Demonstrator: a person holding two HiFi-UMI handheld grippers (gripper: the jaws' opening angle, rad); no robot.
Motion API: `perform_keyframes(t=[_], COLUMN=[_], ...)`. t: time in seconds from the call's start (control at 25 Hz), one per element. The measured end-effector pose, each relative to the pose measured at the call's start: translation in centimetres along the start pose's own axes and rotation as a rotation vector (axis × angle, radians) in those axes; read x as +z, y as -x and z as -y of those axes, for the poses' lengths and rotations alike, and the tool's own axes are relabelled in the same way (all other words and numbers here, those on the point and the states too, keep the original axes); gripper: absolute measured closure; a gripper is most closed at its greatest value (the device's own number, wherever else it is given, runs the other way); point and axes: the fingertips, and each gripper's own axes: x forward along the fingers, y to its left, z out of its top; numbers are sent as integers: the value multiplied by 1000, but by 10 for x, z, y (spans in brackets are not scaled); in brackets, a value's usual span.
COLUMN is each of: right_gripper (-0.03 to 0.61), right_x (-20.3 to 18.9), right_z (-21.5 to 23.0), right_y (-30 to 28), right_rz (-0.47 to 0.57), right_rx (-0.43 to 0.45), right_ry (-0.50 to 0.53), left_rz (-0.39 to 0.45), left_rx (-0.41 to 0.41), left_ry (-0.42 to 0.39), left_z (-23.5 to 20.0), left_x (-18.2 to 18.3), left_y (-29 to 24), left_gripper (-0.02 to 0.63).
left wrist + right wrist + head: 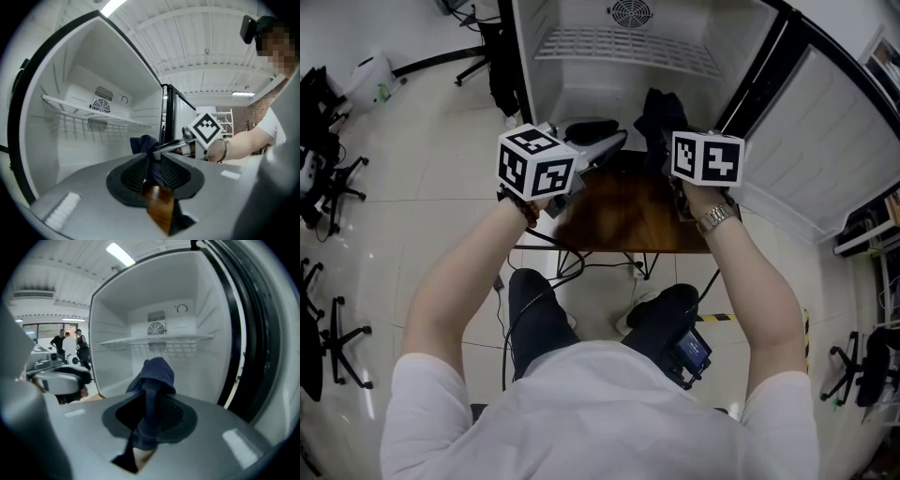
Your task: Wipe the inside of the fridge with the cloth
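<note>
Right gripper view is showing my right tongs (pixel 152 404) clamping the cloth (pixel 157 373), fridge (pixel 140 319) straight ahead, left tongs (pixel 151 161) sitting loosely apart around it.

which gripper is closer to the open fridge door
Right. The right gripper sits just left of the fridge door, near its dark edge; the left gripper is farther left, across the wooden table.
</note>
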Motion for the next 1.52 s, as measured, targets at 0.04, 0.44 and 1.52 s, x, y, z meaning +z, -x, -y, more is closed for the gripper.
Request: perform_keyframes(t=[0.04, 0.44, 1.52], right_gripper=[508, 508, 512], right_x=[2, 0, -13], right_z=[5, 53, 69], right_y=[-8, -86, -163], right_rz=[-23, -220, -283], right_rx=[-30, -247, -284], right_ry=[2, 28, 154], left_rz=[5, 25, -3], left_rx=[8, 13, 118], left_ry=[-19, -129, -216], left_z=[1, 20, 2], left_x=[2, 8, -7], left_y=[3, 30, 24], left_gripper=[523, 554, 591])
